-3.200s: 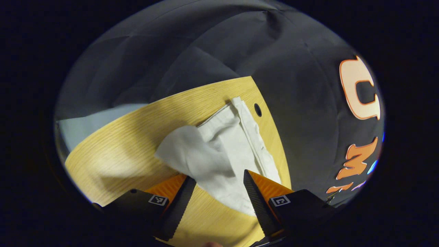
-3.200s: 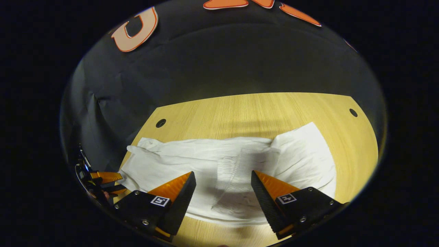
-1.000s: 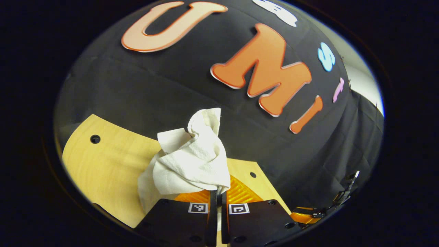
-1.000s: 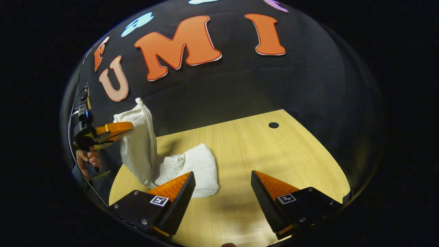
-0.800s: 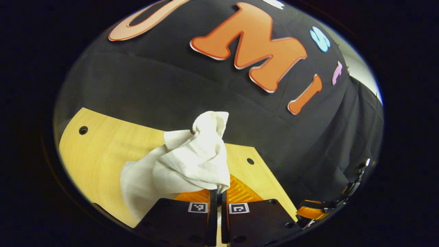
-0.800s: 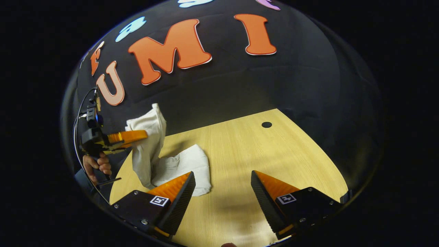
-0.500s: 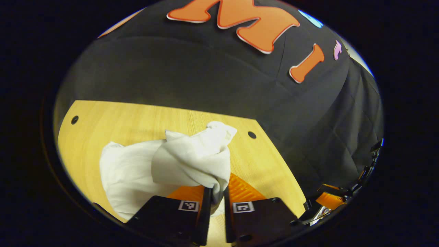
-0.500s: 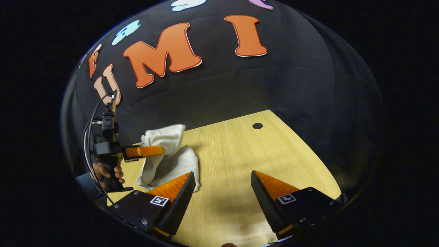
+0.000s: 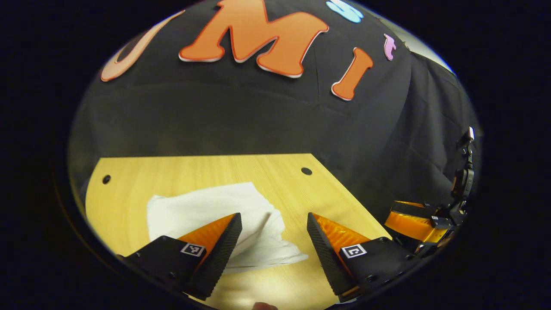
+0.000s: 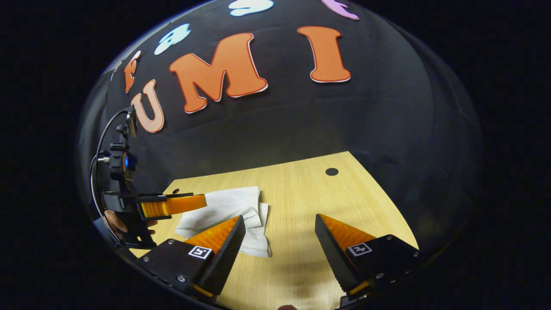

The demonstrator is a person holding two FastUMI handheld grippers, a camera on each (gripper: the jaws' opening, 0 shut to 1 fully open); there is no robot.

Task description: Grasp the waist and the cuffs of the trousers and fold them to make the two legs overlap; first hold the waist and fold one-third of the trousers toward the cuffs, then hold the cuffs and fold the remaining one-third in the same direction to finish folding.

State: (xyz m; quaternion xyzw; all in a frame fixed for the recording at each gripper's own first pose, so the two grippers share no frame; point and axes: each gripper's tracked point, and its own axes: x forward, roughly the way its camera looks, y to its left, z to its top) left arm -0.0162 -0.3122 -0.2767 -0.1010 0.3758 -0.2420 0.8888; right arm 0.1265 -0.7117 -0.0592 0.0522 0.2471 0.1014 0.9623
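Two handheld grippers and one garment, listed against the wooden table (image 9: 129,185) as landmark.

Item 1: white trousers (image 9: 206,211), folded into a compact, slightly rumpled bundle lying flat on the table. In the left gripper view the bundle sits toward the table's near edge, between the two round holes (image 9: 306,171) drilled in the tabletop, with one loose corner trailing out toward the near edge. In the right gripper view the same trousers (image 10: 228,206) lie near the table's left corner, layers stacked one over another, edges not quite flush.

Item 2: left gripper (image 9: 273,226), raised over the near edge of the table, fingers spread wide apart and gripping nothing; the trousers lie beyond and partly behind the left-hand finger (image 9: 215,241). In the right gripper view this gripper (image 10: 172,206) shows side-on at the table's left edge, just beside the trousers and above them, held by a hand (image 10: 114,221) that is largely hidden behind the handle; a cable loops up from its body.

Item 3: right gripper (image 10: 280,234), over the near edge of the table, fingers wide apart, empty; bare wood lies between them, the trousers off to their left. In the left gripper view it (image 9: 413,217) appears beyond the table's right edge, partly cut off.
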